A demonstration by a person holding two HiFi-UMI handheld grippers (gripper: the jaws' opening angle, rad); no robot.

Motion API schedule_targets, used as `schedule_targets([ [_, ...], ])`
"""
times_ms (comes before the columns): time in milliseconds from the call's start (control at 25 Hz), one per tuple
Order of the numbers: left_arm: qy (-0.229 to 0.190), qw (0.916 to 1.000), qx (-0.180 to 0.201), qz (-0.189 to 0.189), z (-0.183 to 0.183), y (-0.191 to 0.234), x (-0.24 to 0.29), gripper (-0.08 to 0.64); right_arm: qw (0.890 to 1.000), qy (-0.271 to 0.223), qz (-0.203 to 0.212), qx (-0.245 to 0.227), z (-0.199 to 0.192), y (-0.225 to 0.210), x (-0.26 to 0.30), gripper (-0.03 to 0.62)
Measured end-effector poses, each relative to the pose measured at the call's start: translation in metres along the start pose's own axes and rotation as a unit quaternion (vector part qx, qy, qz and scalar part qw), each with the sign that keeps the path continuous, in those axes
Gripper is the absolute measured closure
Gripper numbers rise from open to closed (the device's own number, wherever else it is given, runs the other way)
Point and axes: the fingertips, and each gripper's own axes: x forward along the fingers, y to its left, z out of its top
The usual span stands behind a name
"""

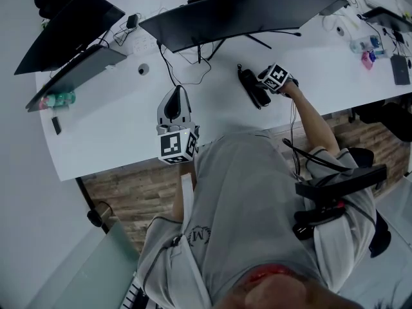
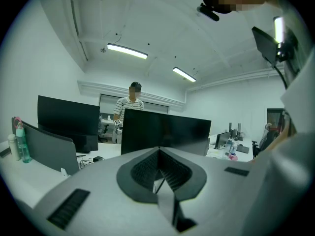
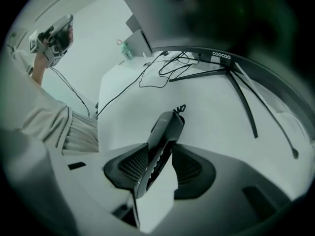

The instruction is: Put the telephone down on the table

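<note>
The black telephone handset (image 1: 252, 87) lies on the white table (image 1: 116, 131) just in front of the curved monitor's stand. My right gripper (image 1: 262, 84) is at its right side. In the right gripper view the handset (image 3: 166, 129) stands on edge between the jaws of my right gripper (image 3: 162, 150). It leans on the left pad (image 3: 130, 166), with a thin gap to the right pad (image 3: 194, 168), so the jaws are open. A curled cord (image 3: 181, 108) shows at its far end. My left gripper (image 1: 174, 94) hovers near the table's front edge, shut and empty (image 2: 158, 151).
A wide curved monitor (image 1: 244, 8) on a thin-legged stand (image 3: 246, 102) spans the back, with cables (image 1: 187, 63) beneath it. Two dark screens (image 1: 64, 31) and a bottle (image 1: 58, 99) are at the left. Small bottles (image 1: 365, 46) sit far right. A person in a striped shirt (image 2: 129, 104) stands beyond.
</note>
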Motion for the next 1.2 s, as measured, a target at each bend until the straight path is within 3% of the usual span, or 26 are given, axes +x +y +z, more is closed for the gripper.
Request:
schedule_targets([
  [120, 0.0, 1.0, -0.001, -0.003, -0.001, -0.002, 0.001, 0.555, 0.999, -0.024, -0.012, 0.024, 0.001, -0.002, 0.0, 0.442],
  [240, -0.001, 1.0, -0.002, -0.004, -0.001, -0.003, 0.001, 0.557, 0.987, -0.081, 0.044, 0.131, 0.003, 0.003, 0.001, 0.487],
  [320, 0.0, 1.0, -0.003, -0.004, -0.001, -0.003, 0.0, 0.556, 0.969, -0.128, 0.094, 0.19, 0.005, 0.006, 0.003, 0.502],
  [440, 0.0, 1.0, -0.004, -0.006, -0.002, -0.005, 0.001, 0.557, 0.929, -0.19, 0.161, 0.273, 0.004, -0.001, 0.002, 0.462],
  [480, 0.0, 1.0, -0.003, -0.008, -0.001, -0.006, 0.001, 0.557, 0.918, -0.207, 0.168, 0.294, 0.001, -0.006, -0.001, 0.451],
  [560, -0.001, 1.0, -0.002, -0.009, 0.001, -0.007, 0.001, 0.555, 0.907, -0.232, 0.143, 0.32, -0.008, -0.022, -0.009, 0.451],
  [640, -0.001, 1.0, -0.003, -0.007, 0.001, -0.005, 0.0, 0.555, 0.911, -0.232, 0.088, 0.328, -0.02, -0.04, -0.013, 0.473],
  [680, 0.0, 1.0, -0.004, -0.007, 0.001, -0.004, 0.0, 0.555, 0.919, -0.219, 0.066, 0.322, -0.026, -0.044, -0.011, 0.531],
  [720, 0.001, 1.0, -0.004, -0.006, 0.0, -0.003, 0.0, 0.555, 0.928, -0.202, 0.056, 0.308, -0.031, -0.043, -0.007, 0.531],
  [800, 0.003, 1.0, -0.004, -0.007, -0.002, -0.003, 0.001, 0.557, 0.938, -0.189, 0.08, 0.281, -0.027, -0.027, -0.002, 0.528],
  [880, 0.005, 0.9999, -0.002, -0.01, -0.003, -0.004, 0.002, 0.557, 0.935, -0.205, 0.12, 0.265, -0.011, -0.005, -0.001, 0.526],
  [960, 0.006, 0.9999, -0.001, -0.011, -0.003, -0.004, 0.004, 0.557, 0.946, -0.194, 0.099, 0.241, -0.007, 0.001, 0.006, 0.526],
  [1080, 0.007, 0.9999, 0.001, -0.012, -0.003, -0.005, 0.006, 0.555, 0.979, -0.123, 0.031, 0.159, -0.018, 0.009, 0.025, 0.461],
  [1200, 0.009, 0.9999, 0.001, -0.011, -0.004, -0.005, 0.005, 0.557, 0.986, -0.113, 0.011, 0.123, -0.012, 0.025, 0.033, 0.407],
])
